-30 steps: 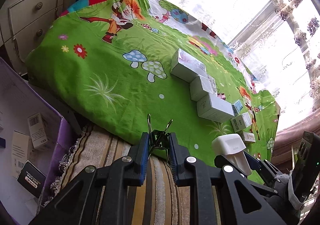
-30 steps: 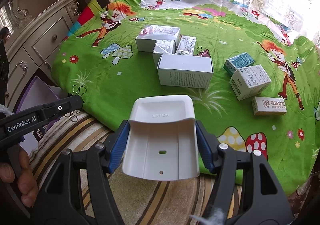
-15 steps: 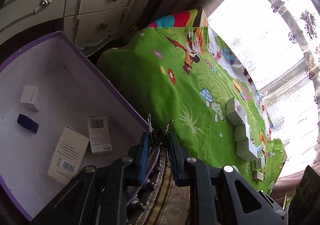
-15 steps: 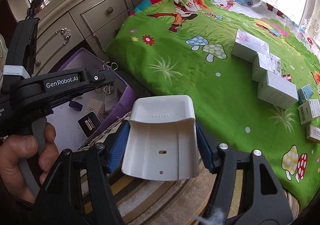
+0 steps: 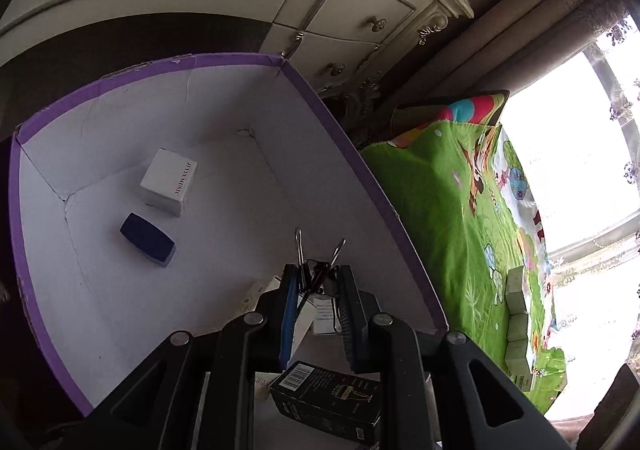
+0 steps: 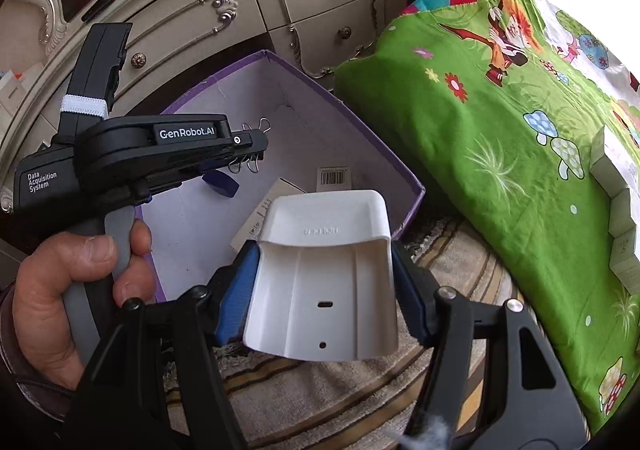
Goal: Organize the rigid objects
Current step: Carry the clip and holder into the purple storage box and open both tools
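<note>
Left jaws: the left gripper (image 5: 316, 282) is squeezed almost all the way closed on a bunch of black binder clips (image 5: 316, 270). The wire loops poke out past the tips. The tight pinch is likely so the small clips do not slip.
Right jaws: the right gripper (image 6: 324, 282) is about half open, with its blue pads pressed on both sides of a white plastic holder (image 6: 324, 282). The holder is wide, so the jaws have to stay apart to hug it.
Under the left gripper: the purple box (image 5: 348, 154), open at the top. The clips hang over its white inside, so they look ready to be dropped in.
Inside the box: a small white box (image 5: 168, 182), a dark blue case (image 5: 148, 239) and a black box (image 5: 326, 406) lie on the bottom, apart from each other.
Where the holder is: just beside the purple box, over the striped rug (image 6: 320, 390), not over the opening yet.
Hand: a hand (image 6: 68, 290) grips the left gripper's handle.
Beside the box: a green cartoon blanket (image 6: 500, 154) with pale boxes (image 6: 620, 218) waiting on it.
Behind: a cream dresser (image 6: 300, 2).
</note>
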